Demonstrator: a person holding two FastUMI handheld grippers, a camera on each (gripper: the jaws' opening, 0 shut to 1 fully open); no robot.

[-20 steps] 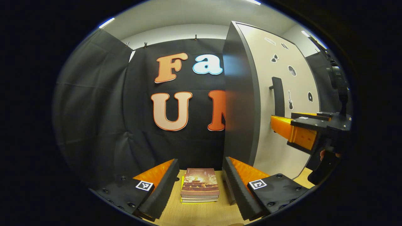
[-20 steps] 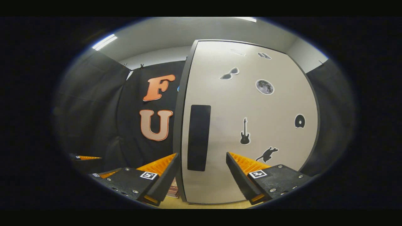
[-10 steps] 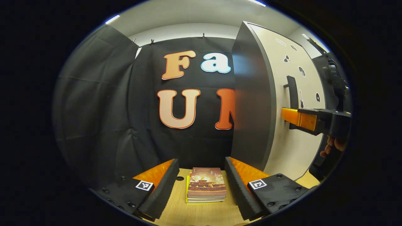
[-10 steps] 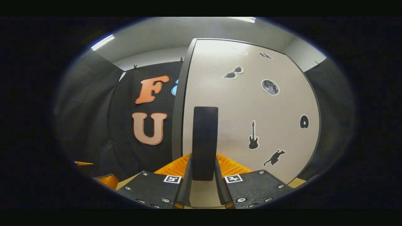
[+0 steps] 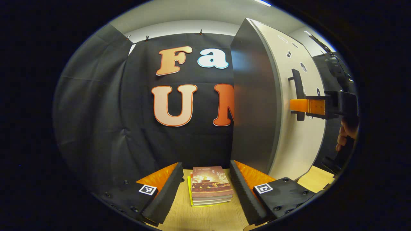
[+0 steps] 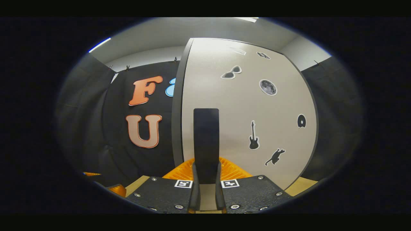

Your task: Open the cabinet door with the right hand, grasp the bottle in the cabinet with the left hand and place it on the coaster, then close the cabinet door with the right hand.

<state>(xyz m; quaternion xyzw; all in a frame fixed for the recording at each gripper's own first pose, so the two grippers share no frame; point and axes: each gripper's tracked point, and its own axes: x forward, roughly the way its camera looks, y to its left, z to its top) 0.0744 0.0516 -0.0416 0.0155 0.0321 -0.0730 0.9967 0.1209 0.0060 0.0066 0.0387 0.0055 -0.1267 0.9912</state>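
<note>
A tall cabinet with a dark side panel [image 5: 253,106] and a white door [image 6: 244,106] stands on the wooden table. The door carries small dark stickers and a vertical black handle [image 6: 206,141]. My right gripper [image 6: 206,170] is shut on the lower part of that handle, one finger on each side. In the left gripper view the same gripper [image 5: 303,106] reaches in from the right onto the handle [image 5: 297,86], held by a hand [image 5: 345,134]. The door looks flush with the cabinet body. My left gripper [image 5: 205,166] stands open low over the table, left of the cabinet.
A stack of books [image 5: 210,186] lies on the wooden table [image 5: 205,218] between the left gripper's fingers, apart from both. Black cloth walls close off the back and left. The table edge shows beside the cabinet's foot [image 6: 300,186].
My right gripper moved up to the door and shut on the black handle, then tightened. The left gripper stayed open and shifted only slightly over the books.
</note>
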